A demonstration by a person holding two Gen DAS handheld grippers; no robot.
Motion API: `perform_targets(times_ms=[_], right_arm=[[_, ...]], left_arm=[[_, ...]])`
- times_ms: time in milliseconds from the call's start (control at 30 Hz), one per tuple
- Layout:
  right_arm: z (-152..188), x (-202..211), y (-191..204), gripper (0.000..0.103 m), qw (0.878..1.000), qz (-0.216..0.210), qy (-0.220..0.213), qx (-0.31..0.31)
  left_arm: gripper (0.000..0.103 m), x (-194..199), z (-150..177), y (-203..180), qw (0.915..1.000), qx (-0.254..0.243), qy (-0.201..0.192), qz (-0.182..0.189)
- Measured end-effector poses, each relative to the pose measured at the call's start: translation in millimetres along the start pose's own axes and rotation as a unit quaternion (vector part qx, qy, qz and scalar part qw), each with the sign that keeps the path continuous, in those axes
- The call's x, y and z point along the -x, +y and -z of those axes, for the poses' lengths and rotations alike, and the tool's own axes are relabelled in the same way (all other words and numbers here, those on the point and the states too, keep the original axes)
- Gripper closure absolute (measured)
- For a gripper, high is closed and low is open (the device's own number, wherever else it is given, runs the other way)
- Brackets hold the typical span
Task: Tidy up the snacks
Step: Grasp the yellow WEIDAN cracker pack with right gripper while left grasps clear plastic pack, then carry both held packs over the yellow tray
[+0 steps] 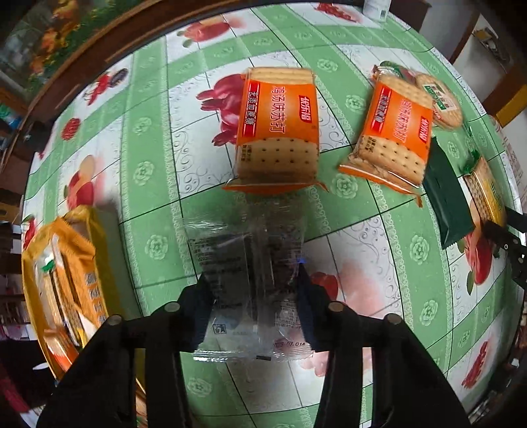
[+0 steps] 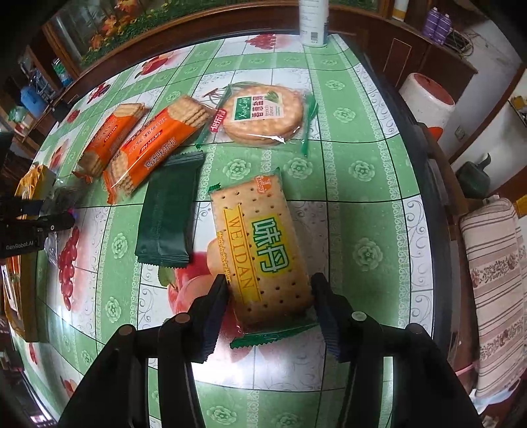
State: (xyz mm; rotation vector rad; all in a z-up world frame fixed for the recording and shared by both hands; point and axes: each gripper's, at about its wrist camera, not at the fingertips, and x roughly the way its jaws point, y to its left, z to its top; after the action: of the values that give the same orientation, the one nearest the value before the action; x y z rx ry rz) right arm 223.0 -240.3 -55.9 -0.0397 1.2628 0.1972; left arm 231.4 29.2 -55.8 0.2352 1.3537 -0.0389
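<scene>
A: Closest in, between the fingers of the left gripper (image 1: 254, 275): clear packet (image 1: 243, 250) with something dark inside, flat on the table (image 2: 362, 197) toward its near edge. Gripped, by the look of it, with pads drawn in against both long sides.

B: And on the other side?

A: Same story. Right gripper (image 2: 269, 279) narrowed onto the near end of the yellow-lettered cracker packet (image 2: 260, 250), toward the table's right edge, with pads touching both sides.

B: Feel of them?

A: Probably light, all of them. Crinkly, slippery film outside and brittle crackers inside. Best taken across the narrow width, on the stiff stack rather than the sealed flaps, with a gentle squeeze. Softer and baggier in the case of the clear one, so likely to sag or slip if lifted by one end.

B: Count?

A: Two orange cracker packets (image 1: 278, 125) side by side toward the far edge. One round cracker packet (image 2: 263, 112) just beside them. One dark green packet (image 2: 169, 207) between the orange pair and the yellow-lettered one. One big yellow bag (image 1: 66, 270) at the left edge. Plus the two in hand: seven in all. Also one white bottle (image 2: 313, 23) at the far edge.
</scene>
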Motion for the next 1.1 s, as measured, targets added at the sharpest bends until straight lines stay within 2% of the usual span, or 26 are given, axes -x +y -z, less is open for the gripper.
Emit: perform_targets(times_ms=[167,400,533,767,867,967,1100], right_arm=[[8.5,4.0,-1.8,0.051,1.000,-0.013,-0.001,-0.020],[36.9,17.4,6.5,0.051,1.000,-0.019,0.002,-0.016],[62.8,25.5,18.6,0.051,0.999,-0.031,0.010,-0.008],[114.2,44.9,46.6,0.051,0.995,-0.098,0.021,-0.020],[131.4,52.0,62.8,0.051,0.991,-0.132,0.028,-0.026],[142.0,58.6,84.5,0.052,0.986,-0.163,0.033,-0.026],[149.9,63.8,119.1,0.053,0.979,-0.198,0.047,-0.016]], left_arm=[[0.062,10.1,28.3,-7.0,0.9995,0.018,-0.027,-0.002],[0.062,37.4,76.1,-15.5,0.9960,0.051,-0.058,0.044],[0.062,54.5,119.9,-19.2,0.9915,0.081,-0.072,0.071],[0.061,79.2,186.9,-16.5,0.9843,0.114,-0.119,0.065],[0.061,81.6,204.8,-6.0,0.9813,0.128,-0.125,0.071],[0.061,85.8,221.7,-0.9,0.9817,0.125,-0.132,0.057],[0.061,87.0,241.4,7.6,0.9792,0.137,-0.132,0.071]])
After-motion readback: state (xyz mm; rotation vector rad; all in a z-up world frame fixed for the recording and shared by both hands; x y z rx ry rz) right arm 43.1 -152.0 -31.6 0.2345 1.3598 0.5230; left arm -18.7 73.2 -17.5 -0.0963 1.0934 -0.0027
